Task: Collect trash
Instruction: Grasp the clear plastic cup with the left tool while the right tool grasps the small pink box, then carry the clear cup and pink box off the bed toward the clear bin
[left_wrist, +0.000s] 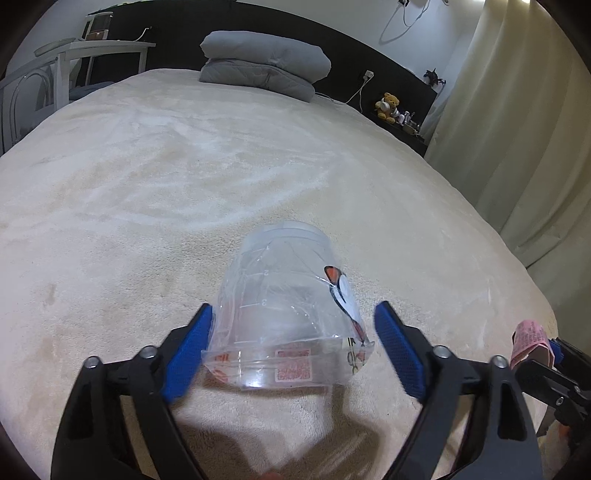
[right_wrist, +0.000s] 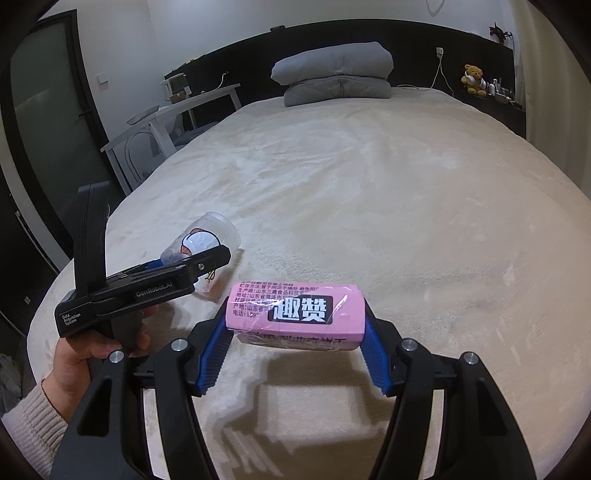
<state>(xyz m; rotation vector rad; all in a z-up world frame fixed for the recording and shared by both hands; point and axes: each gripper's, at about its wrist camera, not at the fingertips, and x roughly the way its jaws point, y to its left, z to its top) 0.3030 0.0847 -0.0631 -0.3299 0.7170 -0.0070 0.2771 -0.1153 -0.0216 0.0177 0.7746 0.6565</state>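
A: Where's the clear plastic cup?
B: On its side on the bed, between my left hand-held gripper pads, long axis pointing away; right pad clear — not gripped. Right hand-held gripper clamps the pink packet.

A plastic cup lies on its side on the bed, between the left tool's fingers. A snack pack sits at its 3 o'clock. Folded bedding lies at 12 o'clock.
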